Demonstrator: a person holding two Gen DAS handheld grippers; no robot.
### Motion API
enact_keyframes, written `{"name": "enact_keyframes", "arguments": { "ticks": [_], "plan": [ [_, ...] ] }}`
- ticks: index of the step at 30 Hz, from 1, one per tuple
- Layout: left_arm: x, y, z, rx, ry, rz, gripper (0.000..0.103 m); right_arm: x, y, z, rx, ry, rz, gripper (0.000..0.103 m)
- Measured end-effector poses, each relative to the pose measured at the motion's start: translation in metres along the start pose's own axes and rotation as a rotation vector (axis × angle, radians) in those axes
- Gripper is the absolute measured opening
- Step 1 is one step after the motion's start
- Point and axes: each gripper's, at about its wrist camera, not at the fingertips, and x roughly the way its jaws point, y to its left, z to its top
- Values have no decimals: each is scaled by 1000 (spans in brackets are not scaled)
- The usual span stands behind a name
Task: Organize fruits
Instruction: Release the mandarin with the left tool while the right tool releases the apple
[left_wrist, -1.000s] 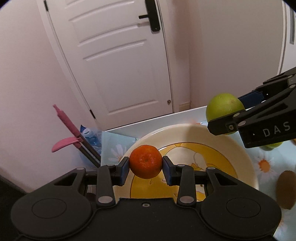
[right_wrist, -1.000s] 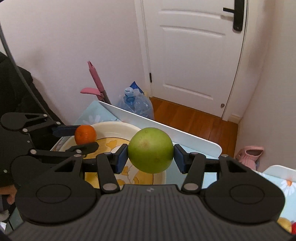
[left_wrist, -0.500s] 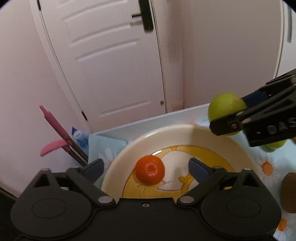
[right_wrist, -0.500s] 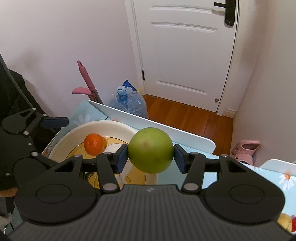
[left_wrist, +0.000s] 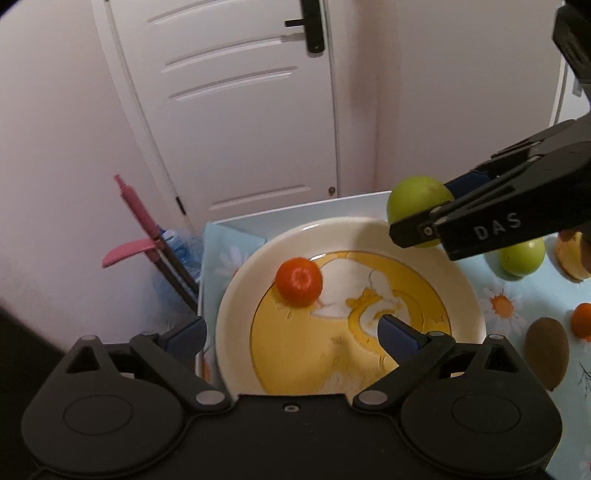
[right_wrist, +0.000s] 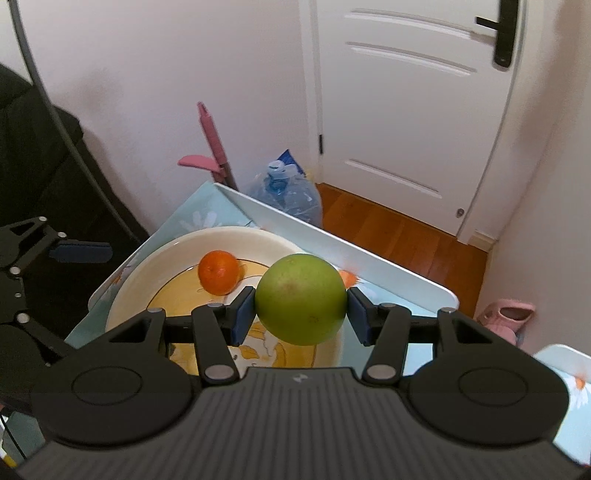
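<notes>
Left wrist view: my left tool (left_wrist: 291, 334) stands wide apart with nothing between its blue pads, its jaws having just been opening. At about 12 o'clock from it, the small round orange mandarin (left_wrist: 299, 282) lies apart from the pads in the cream ceramic plate with a yellow picture (left_wrist: 467, 295). At 2 o'clock, my right tool (right_wrist: 301, 309) pinches the big round green apple (right_wrist: 301, 299) above the plate's rim. On the flowered blue table (left_wrist: 498, 306), at 3 o'clock, I see a second green apple (left_wrist: 522, 256) and a brown oval kiwi (left_wrist: 546, 350).
</notes>
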Motion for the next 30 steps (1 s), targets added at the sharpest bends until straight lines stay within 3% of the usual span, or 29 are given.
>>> {"name": "enact_keyframes", "arguments": {
  "ticks": [15, 16, 18, 19, 20, 30],
  "plan": [
    [-11, 9, -16, -29, 13, 27, 101, 42, 27, -3, -86, 37, 12, 69],
    [-10, 10, -16, -30, 14, 24, 101, 39, 27, -3, -90, 22, 8, 71],
    [-10, 11, -16, -33, 15, 20, 101, 31, 29, -2, -94, -5, -4, 87],
    [-11, 11, -17, -34, 16, 21, 101, 26, 29, -2, -88, -19, -11, 100],
    [-11, 11, -16, -34, 16, 22, 101, 20, 28, -1, -75, -34, -15, 103],
    [-22, 7, -16, -30, 10, 9, 101, -25, 23, -7, 25, -53, -38, 103]
  ]
}}
